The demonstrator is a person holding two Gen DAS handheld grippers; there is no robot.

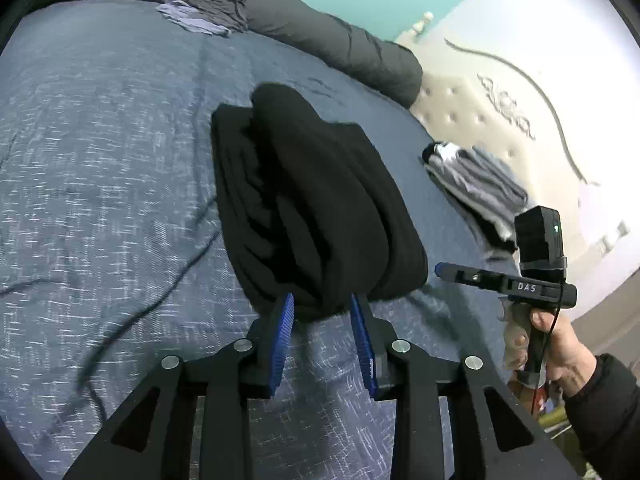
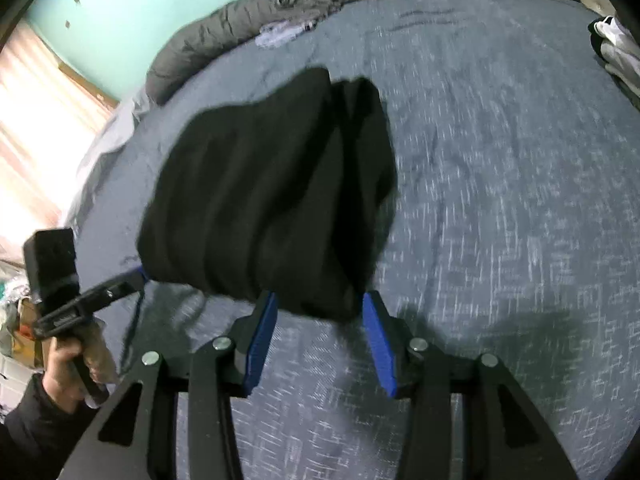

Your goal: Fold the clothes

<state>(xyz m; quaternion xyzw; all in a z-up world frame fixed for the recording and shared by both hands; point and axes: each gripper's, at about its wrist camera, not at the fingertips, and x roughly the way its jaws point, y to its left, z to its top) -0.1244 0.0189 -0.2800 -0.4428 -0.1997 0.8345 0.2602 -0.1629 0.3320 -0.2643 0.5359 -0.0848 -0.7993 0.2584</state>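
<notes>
A black garment, folded into a thick bundle, lies lengthwise over the blue bedspread. My left gripper holds the bundle's near end, with cloth bunched between the blue pads. In the right wrist view the same black garment looks blurred, and my right gripper has the near edge between its widely spaced blue pads. Each gripper shows in the other's view, held by a hand: the right gripper at the bundle's right edge, the left gripper at its left edge.
A stack of folded grey clothes sits by the cream tufted headboard. A rolled dark grey duvet runs along the far side, with a lilac cloth beside it. A thin black cable crosses the bedspread on the left.
</notes>
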